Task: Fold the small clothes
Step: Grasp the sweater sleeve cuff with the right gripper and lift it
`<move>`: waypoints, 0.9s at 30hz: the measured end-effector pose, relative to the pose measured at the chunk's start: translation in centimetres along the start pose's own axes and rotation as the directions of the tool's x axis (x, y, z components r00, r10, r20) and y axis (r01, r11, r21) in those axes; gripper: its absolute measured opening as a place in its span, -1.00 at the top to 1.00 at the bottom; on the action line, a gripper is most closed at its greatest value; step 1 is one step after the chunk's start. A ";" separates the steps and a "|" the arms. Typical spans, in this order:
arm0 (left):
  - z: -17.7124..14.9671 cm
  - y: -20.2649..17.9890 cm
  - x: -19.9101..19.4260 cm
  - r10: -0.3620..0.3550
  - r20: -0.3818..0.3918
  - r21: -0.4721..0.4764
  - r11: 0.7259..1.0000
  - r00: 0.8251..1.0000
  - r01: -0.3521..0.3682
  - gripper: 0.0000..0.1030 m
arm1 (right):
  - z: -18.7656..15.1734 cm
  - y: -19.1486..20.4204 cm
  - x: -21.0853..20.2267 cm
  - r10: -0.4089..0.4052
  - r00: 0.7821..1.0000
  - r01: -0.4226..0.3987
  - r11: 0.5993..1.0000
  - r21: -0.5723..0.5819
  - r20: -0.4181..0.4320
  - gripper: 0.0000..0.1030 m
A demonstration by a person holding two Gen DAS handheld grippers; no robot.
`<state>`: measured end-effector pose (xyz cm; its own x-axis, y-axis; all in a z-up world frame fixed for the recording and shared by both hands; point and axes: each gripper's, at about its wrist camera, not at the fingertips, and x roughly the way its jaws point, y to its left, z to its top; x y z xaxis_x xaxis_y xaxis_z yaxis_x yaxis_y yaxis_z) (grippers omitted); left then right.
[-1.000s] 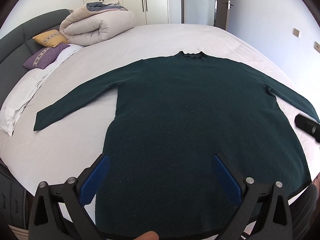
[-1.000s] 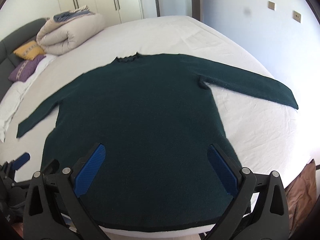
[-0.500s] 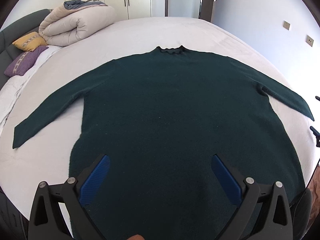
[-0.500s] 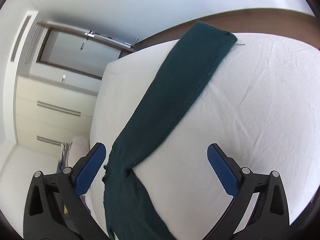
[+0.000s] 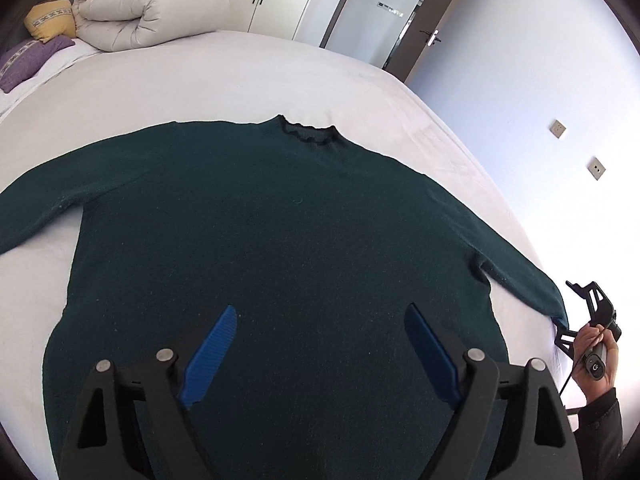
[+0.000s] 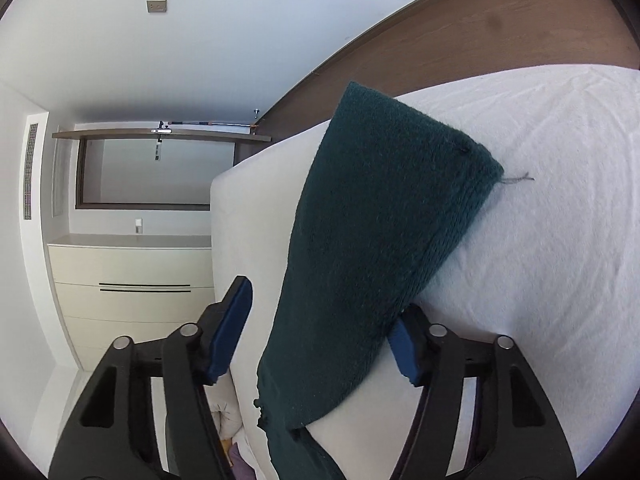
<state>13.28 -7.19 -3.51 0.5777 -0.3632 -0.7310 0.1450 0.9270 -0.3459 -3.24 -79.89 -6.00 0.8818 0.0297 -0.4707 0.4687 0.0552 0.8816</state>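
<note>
A dark green long-sleeved sweater lies flat on the white bed, collar at the far side, sleeves spread out. My left gripper is open and empty above the sweater's lower body. My right gripper is open, rolled sideways, with the right sleeve passing between its blue pads. The lower pad lies under the sleeve; the jaws are not closed on it. In the left wrist view the right gripper shows at the sleeve's cuff, held by a hand.
A rolled beige duvet and yellow and purple pillows lie at the head of the bed. Wardrobes and a door stand behind. The bed edge and wooden floor are just beyond the cuff.
The right gripper swung from above the sweater's hem to the right sleeve, rolled sideways, and came in close around the sleeve near the cuff. The left gripper shifted right and tilted.
</note>
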 end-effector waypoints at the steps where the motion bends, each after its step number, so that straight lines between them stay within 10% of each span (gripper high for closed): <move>1: 0.3 -0.1 0.2 -0.011 -0.003 0.008 1.000 1.000 0.011 -0.69 | 0.8 0.0 0.1 0.003 1.000 -0.003 1.000 -0.009 0.007 0.02; 3: 0.8 -0.2 0.7 -0.013 -0.014 0.026 1.000 1.000 0.013 -0.69 | 1.7 0.3 0.7 -0.013 1.000 0.013 1.000 -0.027 0.019 0.40; 9: 2.9 0.2 1.8 -0.066 -0.034 0.030 0.997 0.997 0.067 -0.69 | 2.5 3.8 2.6 -0.124 0.989 0.133 0.982 -0.133 0.075 0.72; 13: 5.1 0.1 2.5 -0.110 -0.022 0.025 0.994 0.994 0.111 -0.69 | -1.3 12.8 5.0 -0.166 0.981 0.192 0.878 -0.439 0.098 0.75; 15: 6.1 -0.1 3.2 -0.148 -0.028 0.014 0.989 0.989 0.148 -0.69 | -6.3 18.8 6.8 -0.172 0.979 0.200 0.731 -0.652 0.107 0.75; 21: 7.8 -0.2 7.4 -0.331 -0.111 -0.113 0.941 0.937 0.319 -0.72 | -25.4 26.2 14.2 -0.245 0.965 0.115 0.078 -0.990 0.093 0.77; 25: 6.9 1.6 11.0 -0.454 -0.178 -0.298 0.870 0.873 0.391 -0.76 | -34.4 20.9 19.2 -0.373 0.918 0.058 -0.221 -0.974 0.139 0.76; 27: 6.3 1.9 12.0 -0.475 -0.202 -0.331 0.856 0.856 0.397 -0.77 | -35.5 19.0 20.5 -0.383 0.909 0.050 -0.291 -0.955 0.164 0.76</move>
<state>25.51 -9.25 -9.26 0.2631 -0.7706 -0.5804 0.0874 0.6182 -0.7811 21.92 -42.81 -0.09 0.6309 -0.1580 -0.7597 -0.1421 0.9390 -0.3132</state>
